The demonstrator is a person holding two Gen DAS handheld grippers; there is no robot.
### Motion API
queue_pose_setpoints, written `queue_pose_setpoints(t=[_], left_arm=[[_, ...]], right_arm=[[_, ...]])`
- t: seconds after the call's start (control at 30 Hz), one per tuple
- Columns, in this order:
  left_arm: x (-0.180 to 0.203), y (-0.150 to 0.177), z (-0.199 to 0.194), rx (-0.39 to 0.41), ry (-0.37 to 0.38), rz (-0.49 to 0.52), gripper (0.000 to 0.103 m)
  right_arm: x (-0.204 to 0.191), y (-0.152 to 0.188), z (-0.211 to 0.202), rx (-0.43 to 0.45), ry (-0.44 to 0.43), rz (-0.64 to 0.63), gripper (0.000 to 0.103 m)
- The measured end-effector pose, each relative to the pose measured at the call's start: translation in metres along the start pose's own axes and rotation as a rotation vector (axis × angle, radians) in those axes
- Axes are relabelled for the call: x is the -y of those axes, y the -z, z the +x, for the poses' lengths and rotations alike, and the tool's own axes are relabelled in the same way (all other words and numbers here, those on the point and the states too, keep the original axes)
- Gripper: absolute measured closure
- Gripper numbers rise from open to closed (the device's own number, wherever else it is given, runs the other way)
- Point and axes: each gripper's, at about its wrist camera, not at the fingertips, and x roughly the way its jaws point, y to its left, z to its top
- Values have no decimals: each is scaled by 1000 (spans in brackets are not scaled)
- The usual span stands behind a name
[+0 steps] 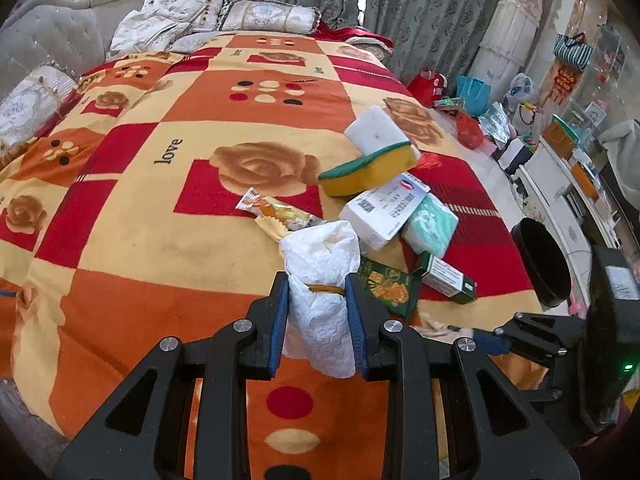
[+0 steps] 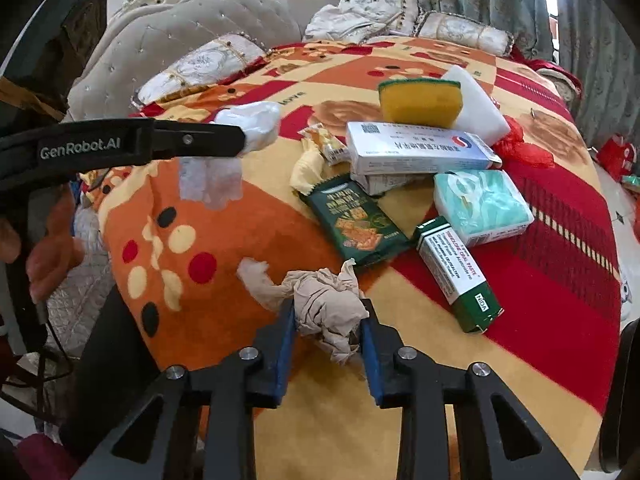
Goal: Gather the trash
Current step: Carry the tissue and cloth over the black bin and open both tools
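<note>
My left gripper (image 1: 317, 292) is shut on a crumpled white tissue (image 1: 320, 280) and holds it above the blanket; the same tissue shows in the right wrist view (image 2: 256, 122) at the left gripper's tip. My right gripper (image 2: 328, 320) is shut on a crumpled beige tissue (image 2: 326, 304) at the bed's near edge. A heap lies just beyond: a snack wrapper (image 1: 276, 210), a green cracker packet (image 2: 354, 220), a green and white paste box (image 2: 456, 272), a white medicine box (image 2: 416, 148), a pale green tissue pack (image 2: 482, 204), a yellow sponge (image 2: 420, 102) and a white block (image 2: 476, 100).
The heap lies on a bed with an orange, red and cream patterned blanket (image 1: 160, 200). Pillows (image 1: 264, 14) and a padded headboard (image 2: 180, 40) stand at the far end. A black round bin (image 1: 542, 262) is at the bed's right side. Bags and clutter (image 1: 472, 92) fill the floor beyond.
</note>
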Motion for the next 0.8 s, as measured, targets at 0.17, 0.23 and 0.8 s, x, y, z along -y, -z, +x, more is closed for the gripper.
queue_pose_setpoints(t=[0.17,0.23,0.8], left_arm=[[18,-7,-2,19,19,12,78],[26,-10,-1,24,28,18,78],[103,-31,17,46,53,118,78]], right_arm=[[17,-7,-36,84,38,42,75],[27,-8,-46,110,60,68,75],[96,-1,-96,215,183,250,75]])
